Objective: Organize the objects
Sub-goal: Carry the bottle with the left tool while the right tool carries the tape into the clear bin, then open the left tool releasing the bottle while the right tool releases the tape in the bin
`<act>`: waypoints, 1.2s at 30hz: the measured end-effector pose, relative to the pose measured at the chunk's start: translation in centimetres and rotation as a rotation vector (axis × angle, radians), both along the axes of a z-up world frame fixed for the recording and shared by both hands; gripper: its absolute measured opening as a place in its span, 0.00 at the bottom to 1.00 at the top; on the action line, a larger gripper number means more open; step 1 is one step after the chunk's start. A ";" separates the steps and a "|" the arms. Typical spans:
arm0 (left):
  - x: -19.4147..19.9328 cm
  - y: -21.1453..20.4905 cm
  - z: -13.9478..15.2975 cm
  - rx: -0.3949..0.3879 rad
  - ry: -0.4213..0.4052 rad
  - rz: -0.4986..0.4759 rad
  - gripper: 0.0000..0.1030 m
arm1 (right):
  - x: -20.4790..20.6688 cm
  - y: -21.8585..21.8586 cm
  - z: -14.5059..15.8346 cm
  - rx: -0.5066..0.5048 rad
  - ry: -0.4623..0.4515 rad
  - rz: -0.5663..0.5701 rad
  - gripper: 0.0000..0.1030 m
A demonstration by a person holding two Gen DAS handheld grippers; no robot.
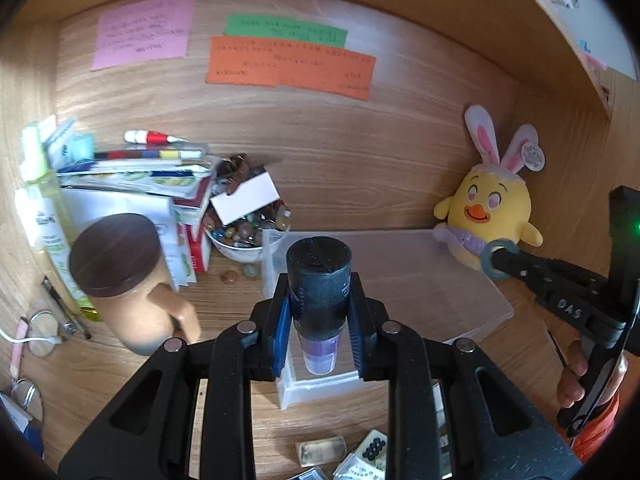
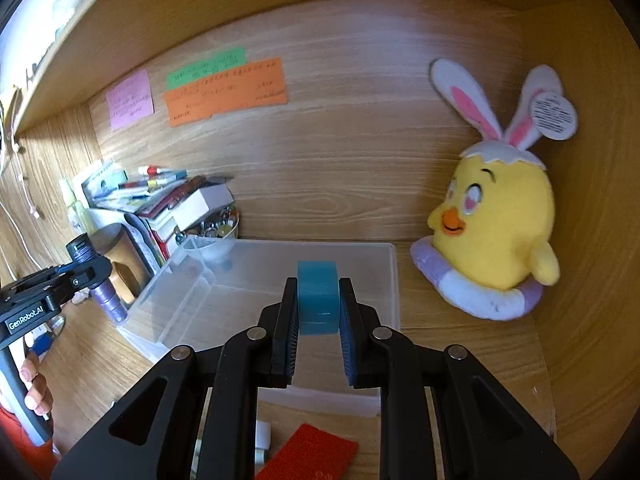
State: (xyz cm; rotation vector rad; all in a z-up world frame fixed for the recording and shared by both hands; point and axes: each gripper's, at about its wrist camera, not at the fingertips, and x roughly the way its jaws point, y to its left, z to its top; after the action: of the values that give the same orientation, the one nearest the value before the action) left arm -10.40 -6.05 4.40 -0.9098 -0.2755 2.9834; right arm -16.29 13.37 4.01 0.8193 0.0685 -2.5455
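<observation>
Left hand-held gripper (image 1: 320,316) clamped mid-body on dark tube (image 1: 319,280), looks light, rigid, slick; right hand-held gripper (image 2: 318,304) clamped on teal tape roll (image 2: 318,296), light, stiff, above clear box (image 2: 384,280).

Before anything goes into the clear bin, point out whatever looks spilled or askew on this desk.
Two loose stones lie on the desk beside the bowl of stones, apparently spilled. A white card sits tilted on the bowl. The pile of books and papers behind is uneven. The clear bin looks fine.
</observation>
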 end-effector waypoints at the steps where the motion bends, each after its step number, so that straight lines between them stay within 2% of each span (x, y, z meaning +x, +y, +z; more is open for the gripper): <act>1: -0.3 0.1 -0.2 -0.006 -0.006 0.001 0.25 | -0.3 -0.4 -0.3 0.008 -0.007 0.006 0.16; 7: -2.6 0.3 -1.9 -0.014 -0.057 0.001 0.25 | -1.7 -2.5 -2.9 0.056 -0.078 0.045 0.16; 15: -4.4 0.6 -3.6 -0.034 -0.102 0.009 0.25 | -3.0 -3.1 -5.1 0.094 -0.140 0.058 0.16; 20: -4.9 1.1 -4.5 -0.057 -0.131 -0.013 0.25 | -3.4 -3.6 -5.9 0.118 -0.157 0.060 0.16; 25: -4.6 1.2 -4.5 -0.059 -0.125 -0.023 0.25 | -3.2 -3.9 -6.1 0.132 -0.149 0.057 0.16; 28: -4.5 1.2 -4.4 -0.050 -0.124 -0.029 0.33 | -3.2 -3.9 -6.1 0.134 -0.152 0.058 0.16; 29: -4.4 1.2 -4.3 -0.048 -0.121 -0.030 0.40 | -3.3 -3.9 -6.1 0.134 -0.157 0.058 0.18; 30: -4.2 1.2 -4.1 -0.049 -0.113 -0.030 0.46 | -3.3 -3.9 -6.2 0.133 -0.162 0.058 0.23; 33: -3.5 1.5 -3.4 -0.069 -0.081 -0.029 0.56 | -3.2 -3.8 -6.0 0.135 -0.150 0.048 0.37; 36: -2.9 1.9 -2.7 -0.092 -0.055 -0.029 0.64 | -2.9 -3.6 -5.4 0.140 -0.124 0.039 0.47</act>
State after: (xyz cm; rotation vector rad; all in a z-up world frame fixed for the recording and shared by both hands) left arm -13.30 -4.20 1.73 -0.9959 -0.1257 2.9696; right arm -19.17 9.76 -1.44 1.0170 0.2233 -2.4690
